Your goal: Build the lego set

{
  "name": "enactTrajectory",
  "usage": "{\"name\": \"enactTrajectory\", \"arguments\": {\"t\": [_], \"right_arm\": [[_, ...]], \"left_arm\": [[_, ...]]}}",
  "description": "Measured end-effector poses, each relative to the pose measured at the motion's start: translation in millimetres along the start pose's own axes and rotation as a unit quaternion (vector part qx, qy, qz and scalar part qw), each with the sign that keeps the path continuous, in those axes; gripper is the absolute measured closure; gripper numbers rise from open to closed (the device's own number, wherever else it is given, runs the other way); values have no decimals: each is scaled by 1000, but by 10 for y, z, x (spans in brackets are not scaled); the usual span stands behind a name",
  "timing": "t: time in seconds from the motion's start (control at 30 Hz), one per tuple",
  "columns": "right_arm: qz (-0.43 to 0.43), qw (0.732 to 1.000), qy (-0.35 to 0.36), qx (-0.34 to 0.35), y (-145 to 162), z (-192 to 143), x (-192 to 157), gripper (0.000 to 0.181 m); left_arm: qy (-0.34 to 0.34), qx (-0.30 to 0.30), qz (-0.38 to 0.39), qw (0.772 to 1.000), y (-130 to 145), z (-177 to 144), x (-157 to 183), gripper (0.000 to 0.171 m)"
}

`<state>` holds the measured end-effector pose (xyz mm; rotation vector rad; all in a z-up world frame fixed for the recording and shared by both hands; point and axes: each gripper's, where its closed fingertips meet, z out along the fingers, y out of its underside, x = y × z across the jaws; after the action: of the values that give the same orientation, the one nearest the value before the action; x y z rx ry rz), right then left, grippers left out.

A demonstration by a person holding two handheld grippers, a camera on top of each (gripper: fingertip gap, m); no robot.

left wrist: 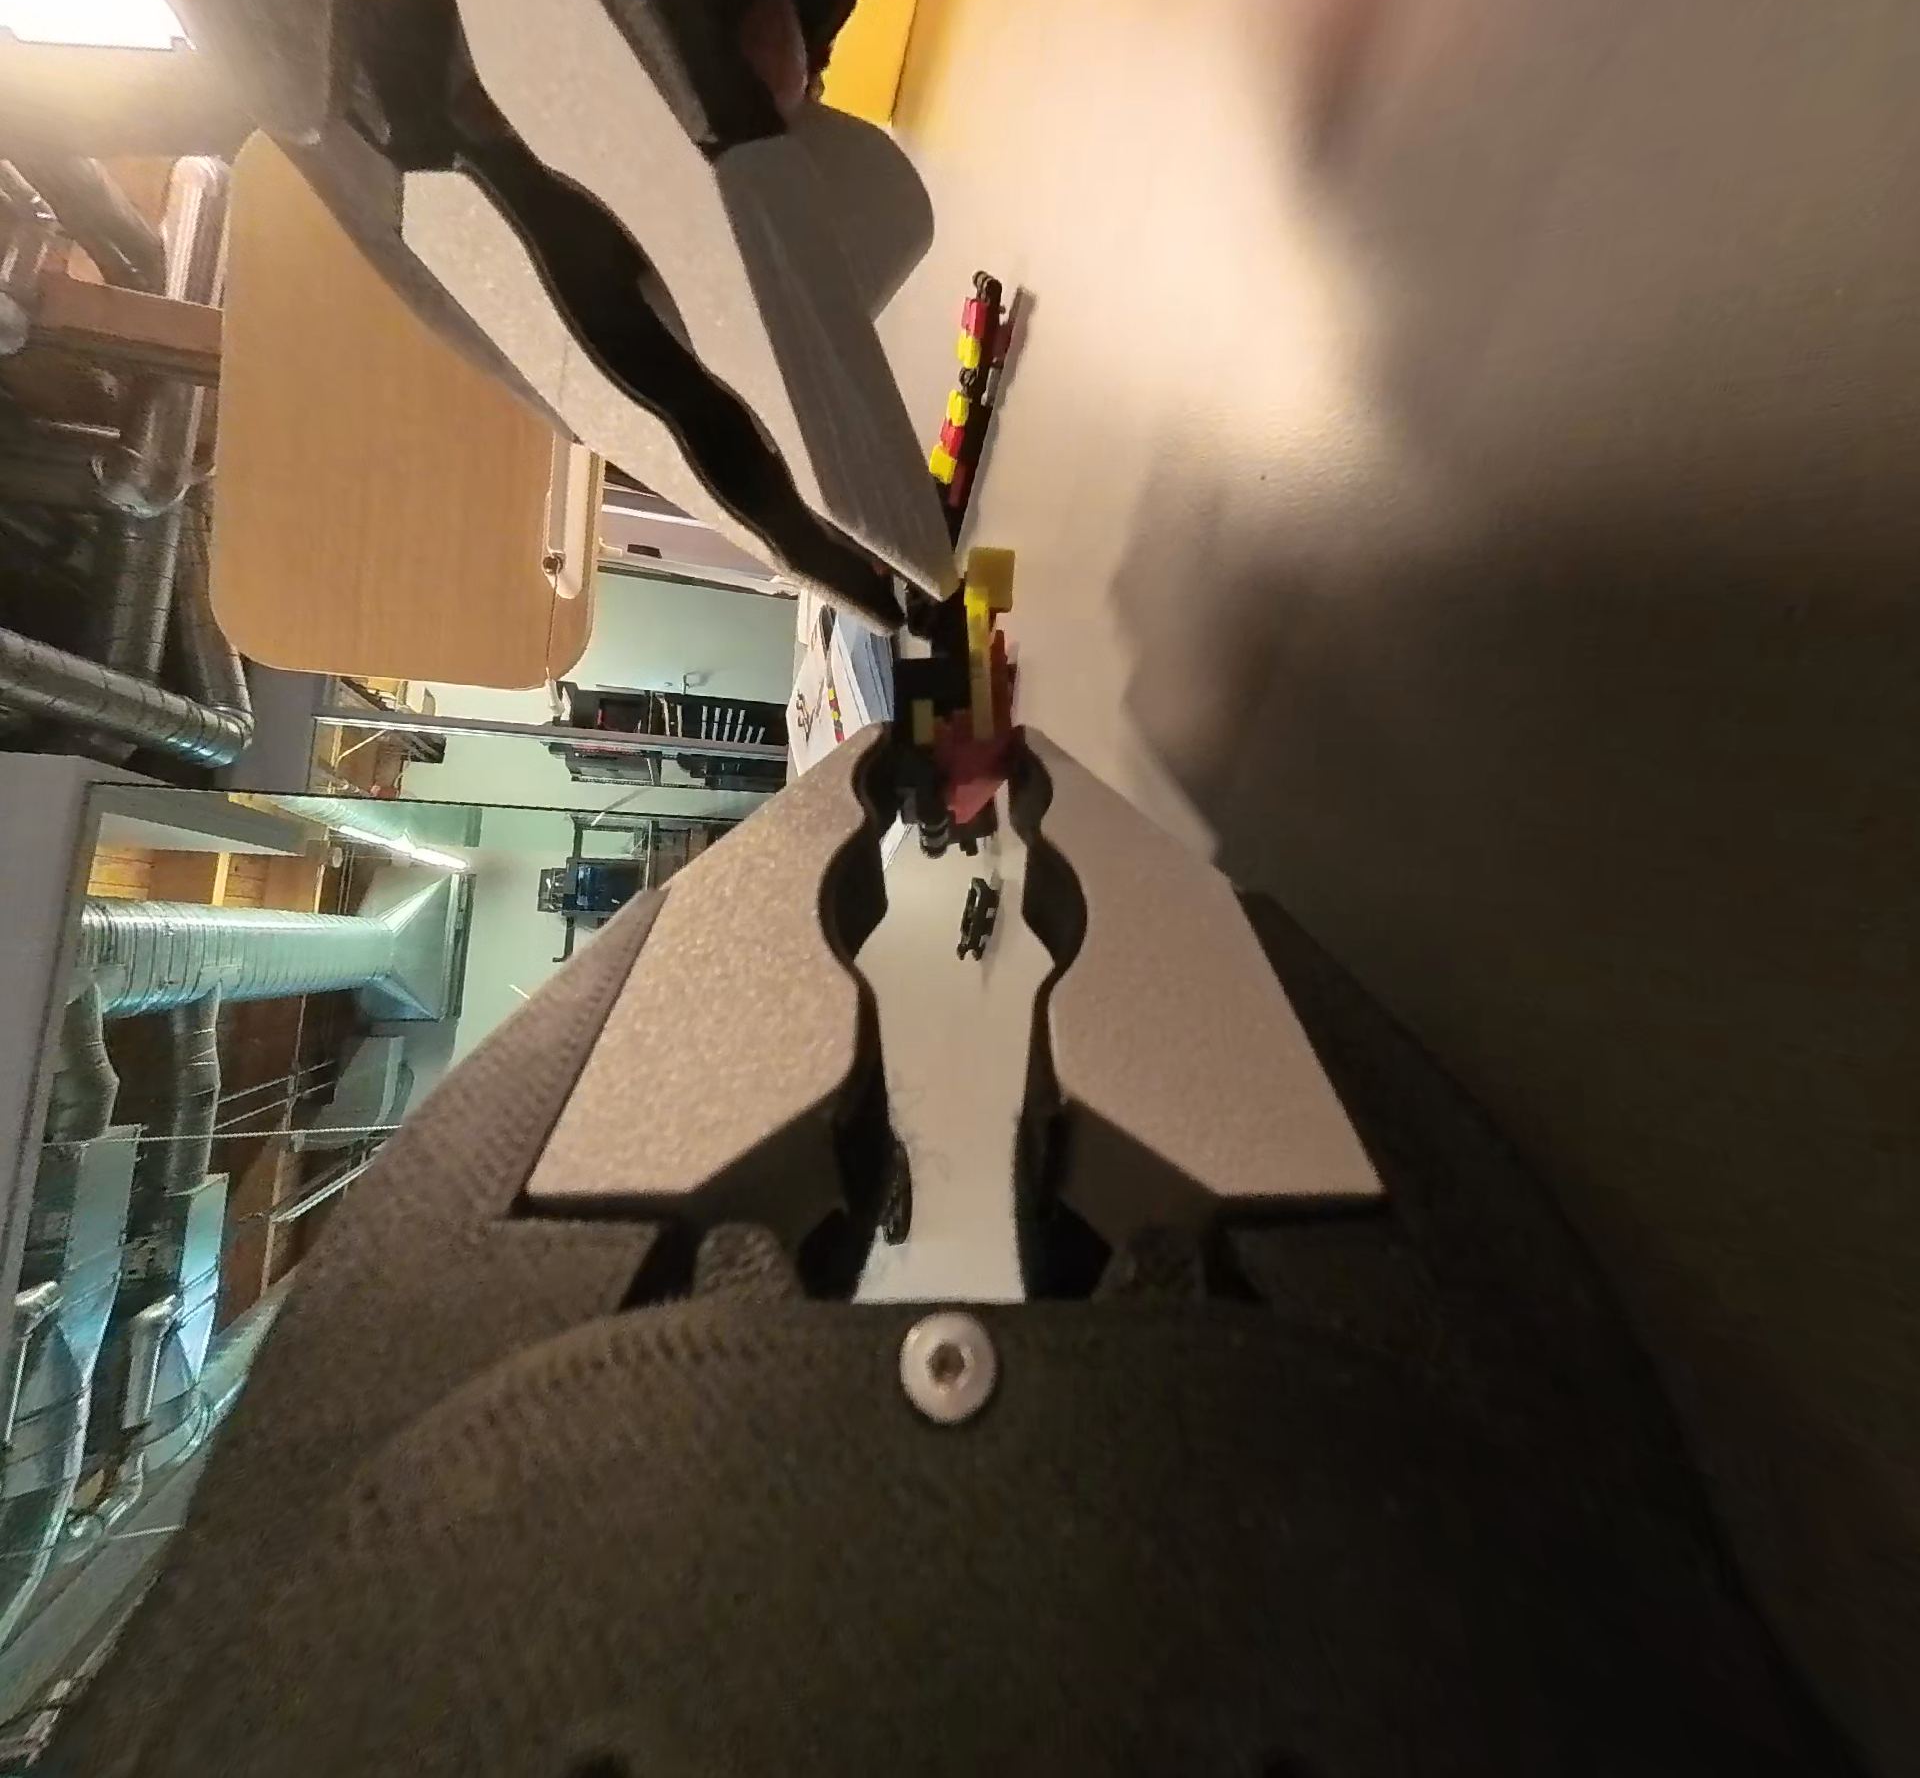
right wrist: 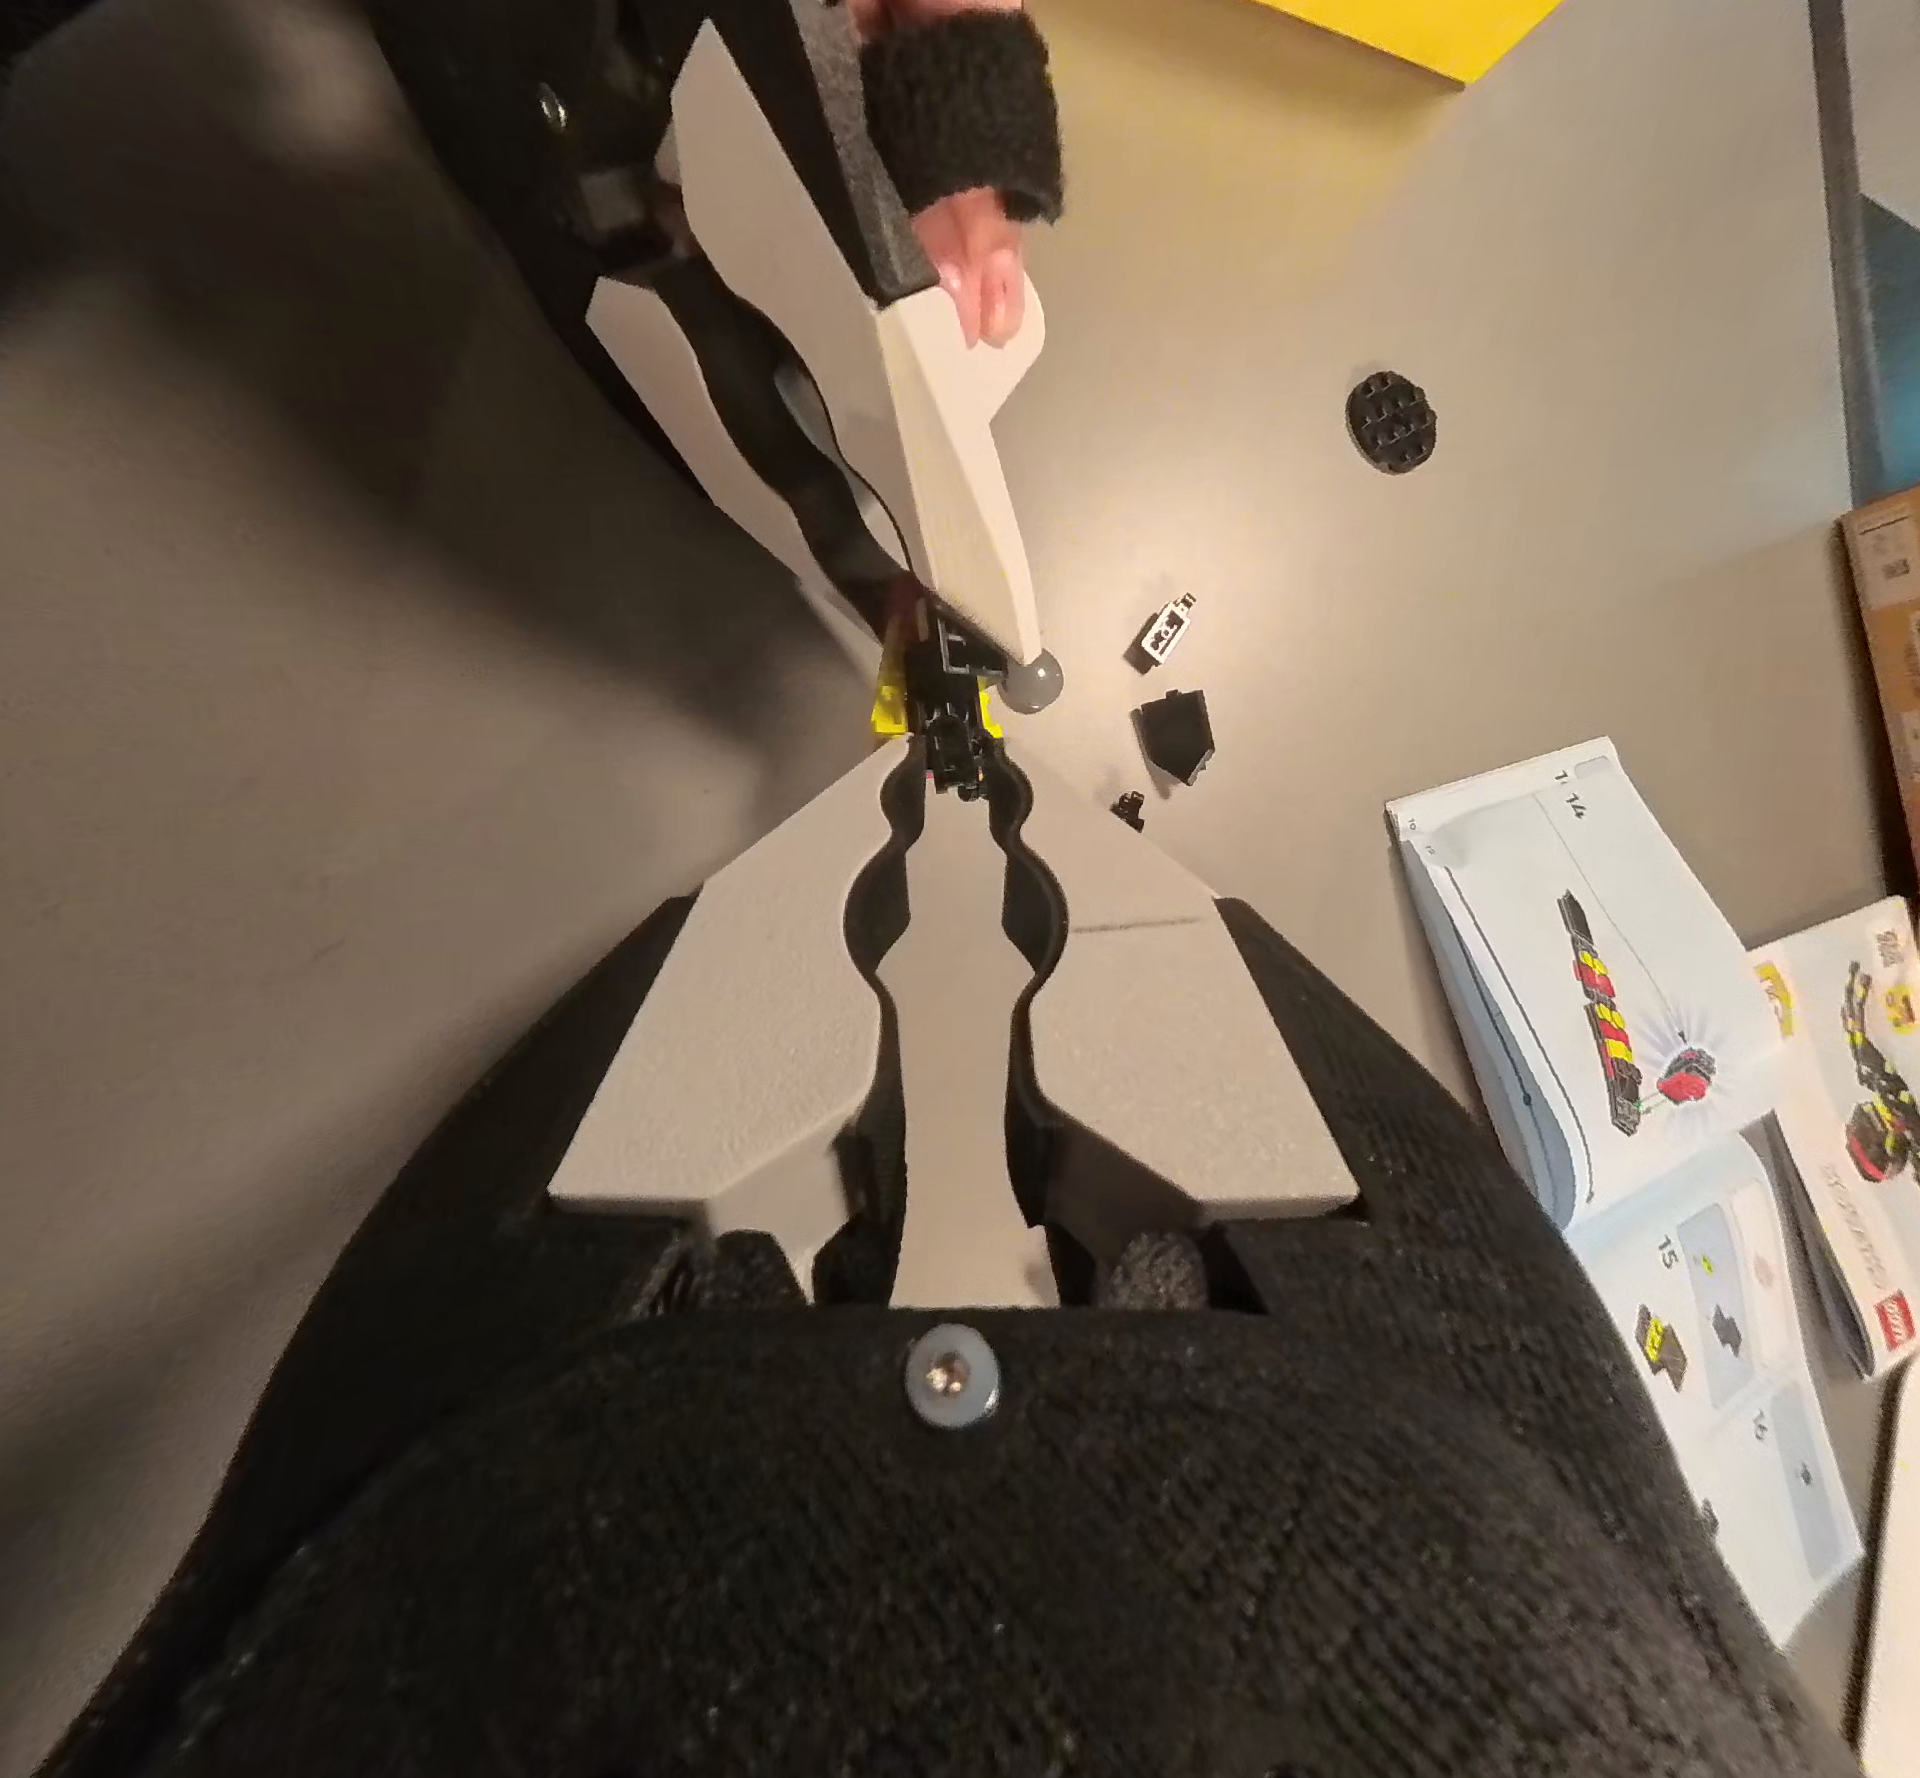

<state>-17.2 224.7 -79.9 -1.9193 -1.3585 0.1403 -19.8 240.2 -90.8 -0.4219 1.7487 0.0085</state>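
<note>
While both hand-held grippers, left (left wrist: 940, 778) and right (right wrist: 951, 778), pinch the lego assembly (right wrist: 940, 720), I judge joining needs aligned pressure.

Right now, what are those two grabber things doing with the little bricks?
A person is building a Lego model with two hand-held grippers. The left gripper and the right gripper both pinch the same small black, red and yellow assembly. Loose black pieces and the open instruction booklet lie on the grey table.
</note>
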Motion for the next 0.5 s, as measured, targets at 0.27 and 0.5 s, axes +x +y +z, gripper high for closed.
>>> {"name": "enactTrajectory", "arguments": {"t": [0.27,0.5], "right_arm": [[6,1000,5,6,6,7,6,170],[6,1000,9,9,12,4,14,169]], "left_arm": [[1,0,-1,1000,1,-1,6,152],[2,1,-4,1000,1,-1,8,152]]}}
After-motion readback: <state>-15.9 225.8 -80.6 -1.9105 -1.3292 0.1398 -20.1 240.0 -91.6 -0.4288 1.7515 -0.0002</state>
